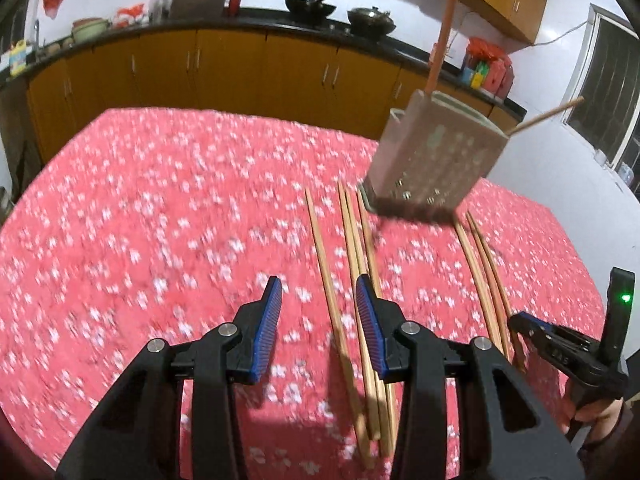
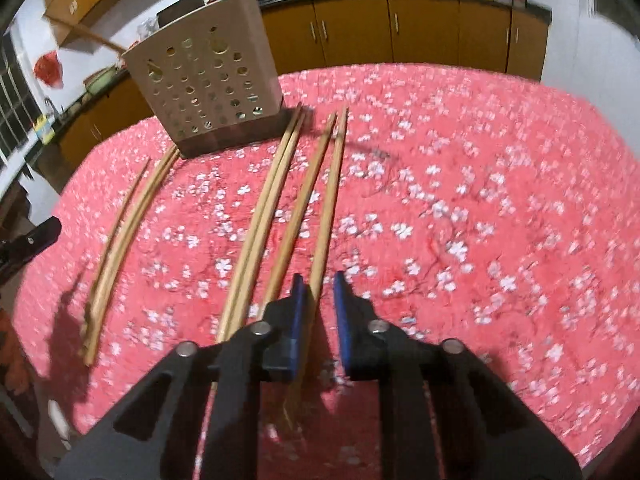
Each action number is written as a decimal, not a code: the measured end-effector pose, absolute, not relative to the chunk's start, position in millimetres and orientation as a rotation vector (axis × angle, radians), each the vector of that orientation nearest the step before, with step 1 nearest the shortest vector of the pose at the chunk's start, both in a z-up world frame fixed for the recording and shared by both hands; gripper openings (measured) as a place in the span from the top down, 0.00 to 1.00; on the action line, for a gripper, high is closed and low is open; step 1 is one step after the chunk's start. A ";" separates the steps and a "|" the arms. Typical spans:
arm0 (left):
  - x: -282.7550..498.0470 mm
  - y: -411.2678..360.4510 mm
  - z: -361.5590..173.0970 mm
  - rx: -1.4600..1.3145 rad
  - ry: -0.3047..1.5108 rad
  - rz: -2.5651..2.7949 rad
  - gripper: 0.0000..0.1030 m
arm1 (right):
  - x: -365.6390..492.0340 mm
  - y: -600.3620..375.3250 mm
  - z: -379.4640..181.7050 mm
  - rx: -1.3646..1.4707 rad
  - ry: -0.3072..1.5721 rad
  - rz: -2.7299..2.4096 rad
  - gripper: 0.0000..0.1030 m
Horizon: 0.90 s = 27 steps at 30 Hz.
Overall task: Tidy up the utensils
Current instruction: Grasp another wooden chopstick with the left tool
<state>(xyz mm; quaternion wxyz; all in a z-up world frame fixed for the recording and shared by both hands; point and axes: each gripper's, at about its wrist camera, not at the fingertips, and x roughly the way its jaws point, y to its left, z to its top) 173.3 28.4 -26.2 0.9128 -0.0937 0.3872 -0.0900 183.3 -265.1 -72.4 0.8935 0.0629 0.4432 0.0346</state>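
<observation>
**Fingers astride chopsticks on a red floral bench**

Fingers (image 1: pixel 270 316) of the left gripper (image 1: pixel 322 312) stand apart, and one pale wooden chopstick (image 1: pixel 326 280) runs between them with neither blue pad touching it. The right gripper (image 2: pixel 320 300) shows a narrow gap. Another pale wooden chopstick (image 2: pixel 330 200) lies in that gap, close against the pad on the 9 o'clock side and clear of the other pad.

A red cloth with white blossoms (image 1: pixel 160 220) covers the bench. More loose chopsticks (image 2: pixel 264 216) lie on it in rough parallel lines, all pointing towards the beige perforated utensil holder (image 1: pixel 432 156). The holder stands on the cloth at about 1 o'clock from the left gripper and 11 o'clock from the right. A reddish wooden handle (image 1: pixel 442 40) rises from it, and a thin wooden stick (image 1: pixel 548 118) leans out towards 2 o'clock.

Behind the bench run orange-brown cabinets (image 1: pixel 224 68) under a dark countertop. Black woks (image 1: pixel 310 8) sit on that countertop against a white wall, and a barred window (image 1: pixel 608 80) is at 3 o'clock.

Both views are smeared, so the exact number of chopsticks is unclear. Their near ends disappear under the gripper bodies. In the left wrist view, at 4 o'clock, the right gripper is seen from the side, and its gap cannot be made out from there.
</observation>
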 end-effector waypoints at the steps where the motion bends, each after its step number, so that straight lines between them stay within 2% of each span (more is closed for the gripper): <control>1: 171.7 27.9 -29.1 -0.197 0.804 -0.193 0.64 | 182.8 -264.8 -72.7 0.112 0.918 0.060 0.92; 7: 164.0 16.5 -42.3 -0.189 0.840 -0.229 0.74 | 190.1 -282.5 -73.0 0.157 0.909 -0.024 0.93; 19: 170.2 -6.1 -69.8 -0.080 0.937 -0.205 0.85 | 189.7 -281.0 -74.5 0.133 0.900 -0.023 0.92; 27: 163.0 -9.9 -69.9 -0.049 0.922 -0.194 0.86 | 185.3 -279.4 -73.3 0.124 0.900 -0.024 0.92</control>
